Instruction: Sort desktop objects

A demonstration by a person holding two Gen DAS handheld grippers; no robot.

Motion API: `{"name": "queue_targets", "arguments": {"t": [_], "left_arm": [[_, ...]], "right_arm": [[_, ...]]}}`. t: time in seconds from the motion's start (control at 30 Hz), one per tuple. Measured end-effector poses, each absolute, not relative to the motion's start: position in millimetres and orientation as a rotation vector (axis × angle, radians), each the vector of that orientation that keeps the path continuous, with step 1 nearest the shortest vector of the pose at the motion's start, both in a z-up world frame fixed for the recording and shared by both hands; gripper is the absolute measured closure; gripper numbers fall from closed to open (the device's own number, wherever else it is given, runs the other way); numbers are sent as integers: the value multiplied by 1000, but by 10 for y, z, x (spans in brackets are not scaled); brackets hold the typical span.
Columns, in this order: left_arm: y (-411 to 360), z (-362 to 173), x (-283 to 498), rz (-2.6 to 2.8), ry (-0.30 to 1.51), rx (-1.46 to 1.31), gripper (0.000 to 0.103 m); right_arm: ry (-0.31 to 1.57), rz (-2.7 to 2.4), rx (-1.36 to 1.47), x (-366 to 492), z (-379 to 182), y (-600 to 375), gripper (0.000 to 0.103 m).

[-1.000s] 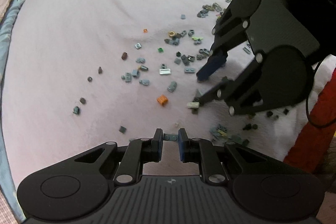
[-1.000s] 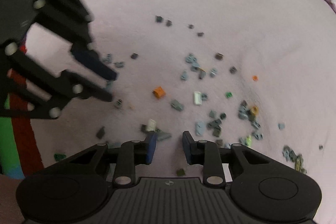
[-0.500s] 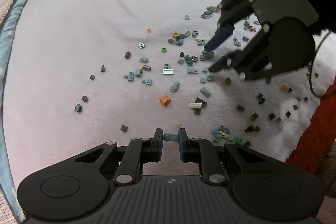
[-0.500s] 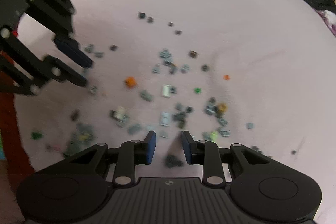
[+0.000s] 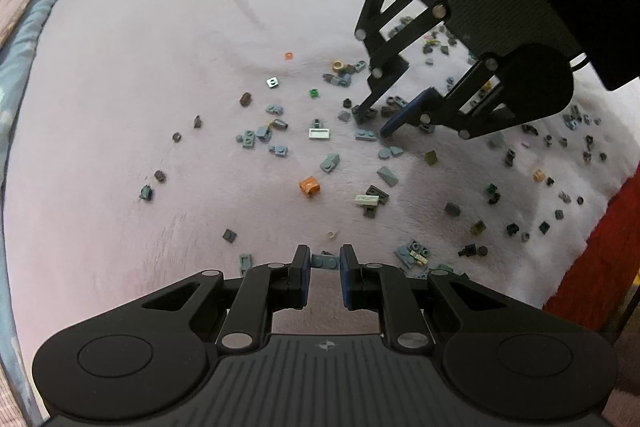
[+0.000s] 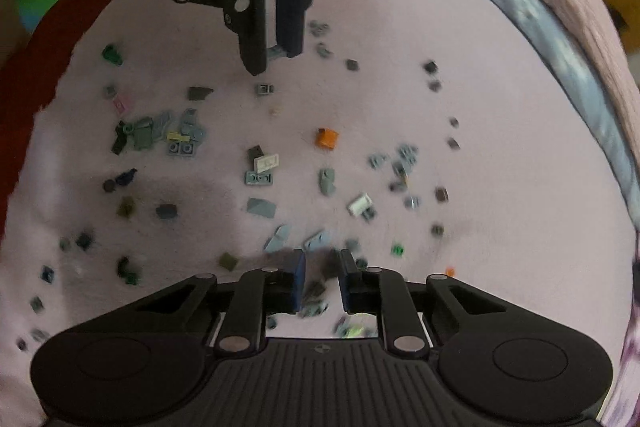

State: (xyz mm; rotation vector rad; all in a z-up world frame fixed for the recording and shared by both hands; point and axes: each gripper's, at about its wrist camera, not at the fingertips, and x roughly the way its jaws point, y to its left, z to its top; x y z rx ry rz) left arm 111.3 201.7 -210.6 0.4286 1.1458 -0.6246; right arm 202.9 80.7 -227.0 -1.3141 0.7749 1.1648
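Left wrist view: my left gripper [image 5: 325, 263] pinches 1 small grey-blue studded plate [image 5: 325, 261], flat, hard plastic, held just above the cloth. My right gripper [image 6: 320, 281] has just been closing; its jaws stand narrow over blurred dark bricks [image 6: 316, 289], and I cannot tell if they grip any. Outward: 1 orange brick [image 5: 309, 185], 1 white tile [image 5: 320, 133], 1 green stud [image 5: 314, 92], many grey pieces, all loose on a soft pale-pink fleece cloth [image 5: 160, 39]. A loose cluster of grey plates [image 6: 168, 135] lies at one side; I judge sorting barely begun.
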Motion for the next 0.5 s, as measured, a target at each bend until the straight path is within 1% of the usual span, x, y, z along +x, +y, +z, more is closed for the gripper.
{"name": "queue_targets", "arguments": {"t": [0.4, 0.5], "left_arm": [[2159, -2107, 1008, -553, 1165, 347, 86], [2199, -2098, 993, -539, 1164, 337, 86]], "right_arm": [[671, 1420, -1564, 2063, -2434, 790, 84], [708, 1416, -1556, 2096, -2437, 800, 84]]}}
